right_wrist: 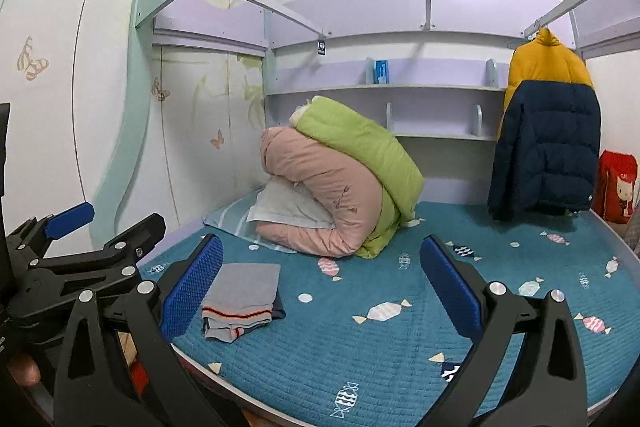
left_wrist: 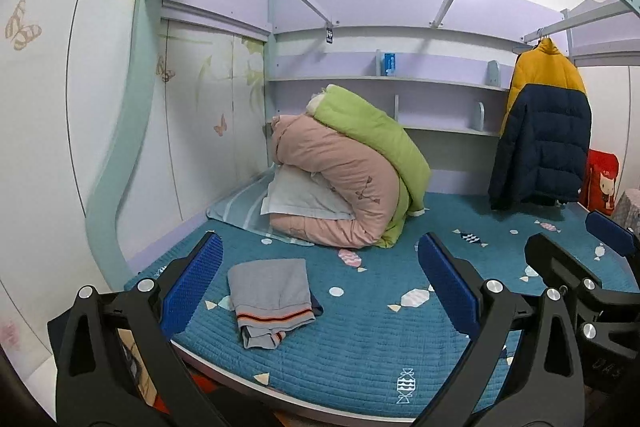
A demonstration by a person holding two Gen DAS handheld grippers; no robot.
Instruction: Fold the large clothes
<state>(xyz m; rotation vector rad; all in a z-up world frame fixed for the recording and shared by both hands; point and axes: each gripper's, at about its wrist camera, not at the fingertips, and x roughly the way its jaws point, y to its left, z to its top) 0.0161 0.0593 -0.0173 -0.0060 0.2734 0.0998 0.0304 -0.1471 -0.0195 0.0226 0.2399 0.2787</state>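
A bed covered by a teal quilted sheet with a candy print is seen filling the scene, under a pale green and lilac frame. At the far left of the bed, a pink duvet is rolled over a white pillow, and a green duvet is draped over it. At the far right, a yellow and navy puffer jacket is hung from a rail, with a red bag just beside it. Shelves are fixed along the far wall. The folded grey garment, edged with a striped band, is laid flat on the near left part of the bed, close to the edge. The left claw is held above the near edge with its blue pads spread wide and nothing gripped; the garment is seen between them but is not touched. The right claw is likewise opened wide and empty, the garment lying beside its left pad.
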